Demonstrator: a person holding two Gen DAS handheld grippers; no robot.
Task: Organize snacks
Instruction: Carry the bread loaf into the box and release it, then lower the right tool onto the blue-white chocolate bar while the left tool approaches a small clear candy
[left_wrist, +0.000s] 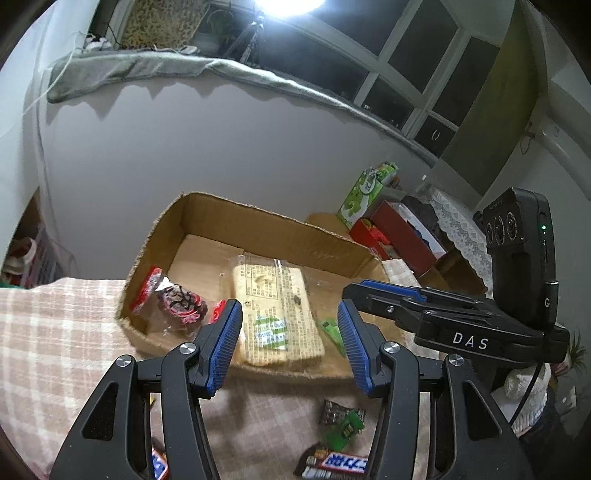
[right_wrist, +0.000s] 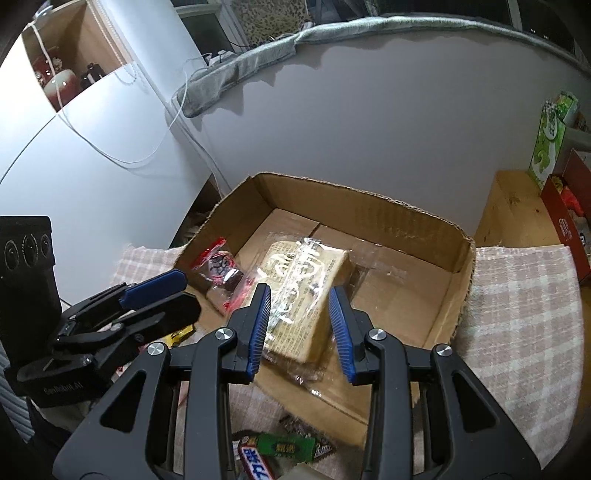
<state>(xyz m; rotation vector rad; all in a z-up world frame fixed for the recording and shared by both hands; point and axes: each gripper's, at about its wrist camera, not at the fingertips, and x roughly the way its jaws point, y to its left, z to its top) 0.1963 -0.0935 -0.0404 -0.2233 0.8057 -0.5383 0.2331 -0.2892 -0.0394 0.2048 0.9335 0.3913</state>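
Both the left hand-held gripper and the right hand-held gripper stand spread, empty, over the cardboard box; next, drop low onto a Snickers bar and pinch it squarely.

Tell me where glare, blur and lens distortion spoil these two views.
Left wrist view: a lamp blows out the top edge, and the window frame curves from the fisheye. Right wrist view: glare streaks the clear wrapper of the biscuit pack, washing out its print; the sill cloth bows; candies at the bottom look soft.

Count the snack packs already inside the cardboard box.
3: a tan cracker pack mid-box, a red-and-black pack at its left, a small green pack at its right; others may be hidden.
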